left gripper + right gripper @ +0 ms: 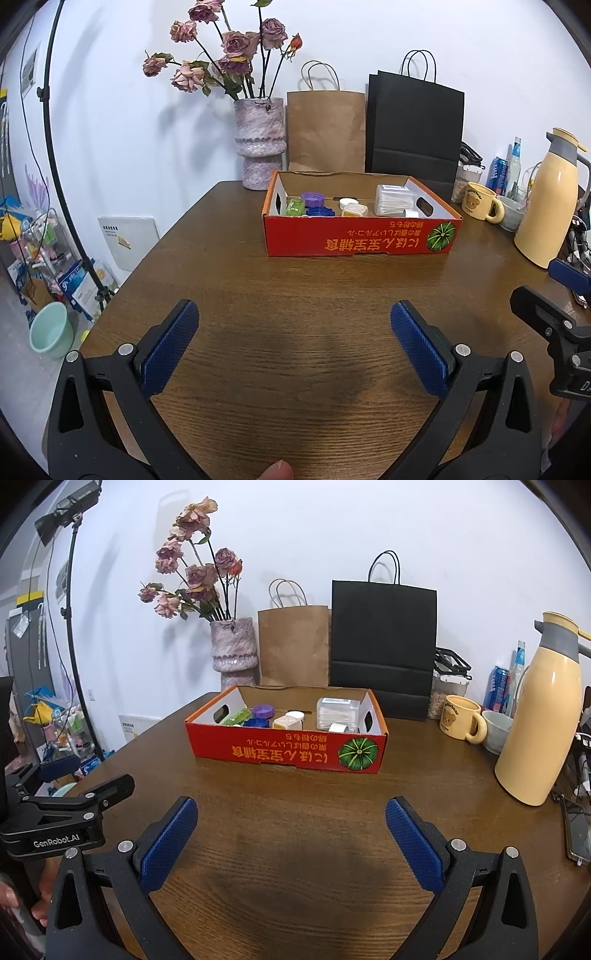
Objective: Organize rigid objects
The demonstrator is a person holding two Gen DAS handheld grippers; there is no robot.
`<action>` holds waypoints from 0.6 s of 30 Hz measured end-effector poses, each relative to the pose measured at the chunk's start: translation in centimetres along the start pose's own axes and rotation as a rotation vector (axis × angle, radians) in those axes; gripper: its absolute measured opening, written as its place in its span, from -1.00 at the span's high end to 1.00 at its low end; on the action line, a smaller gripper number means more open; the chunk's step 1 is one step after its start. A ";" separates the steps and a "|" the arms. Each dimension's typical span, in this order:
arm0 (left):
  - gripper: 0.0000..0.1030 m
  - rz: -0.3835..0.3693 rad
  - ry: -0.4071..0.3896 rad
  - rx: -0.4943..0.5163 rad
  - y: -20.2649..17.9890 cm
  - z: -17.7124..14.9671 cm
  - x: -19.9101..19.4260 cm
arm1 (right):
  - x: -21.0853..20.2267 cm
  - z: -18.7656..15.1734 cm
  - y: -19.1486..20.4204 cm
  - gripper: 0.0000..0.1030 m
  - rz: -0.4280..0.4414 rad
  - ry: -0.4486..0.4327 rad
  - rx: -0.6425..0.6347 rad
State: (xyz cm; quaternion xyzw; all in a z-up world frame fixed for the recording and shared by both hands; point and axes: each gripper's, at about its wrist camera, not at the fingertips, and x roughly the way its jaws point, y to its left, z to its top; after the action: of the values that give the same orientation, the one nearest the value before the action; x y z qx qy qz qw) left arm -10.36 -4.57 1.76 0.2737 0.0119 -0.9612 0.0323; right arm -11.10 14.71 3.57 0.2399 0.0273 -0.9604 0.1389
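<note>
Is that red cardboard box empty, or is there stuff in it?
Not empty. The red box holds a purple lid, a green bottle, a clear plastic container and other small items.

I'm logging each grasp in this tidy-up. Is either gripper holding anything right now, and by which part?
Nothing is held. The left gripper and the right gripper both have their jaws wide apart over the bare table.

Bright, even indoor light; soft shadows, sharp focus, strong fisheye edge bending.
</note>
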 end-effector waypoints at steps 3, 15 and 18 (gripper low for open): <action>-1.00 -0.002 0.000 -0.001 0.0 0.0 -0.1 | 0.0 -0.1 0.0 -1.00 -0.001 0.002 0.001; -1.00 -0.007 -0.003 -0.001 0.0 -0.1 -0.3 | -0.4 -0.1 0.0 -1.00 -0.005 -0.004 0.007; -1.00 -0.007 -0.004 0.003 -0.1 -0.2 -0.5 | -0.4 -0.1 0.0 -1.00 -0.006 -0.004 0.006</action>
State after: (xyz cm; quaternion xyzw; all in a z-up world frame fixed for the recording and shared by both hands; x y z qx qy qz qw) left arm -9.83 -4.44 1.86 0.2716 0.0113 -0.9619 0.0285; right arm -10.71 14.79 3.67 0.2384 0.0250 -0.9614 0.1354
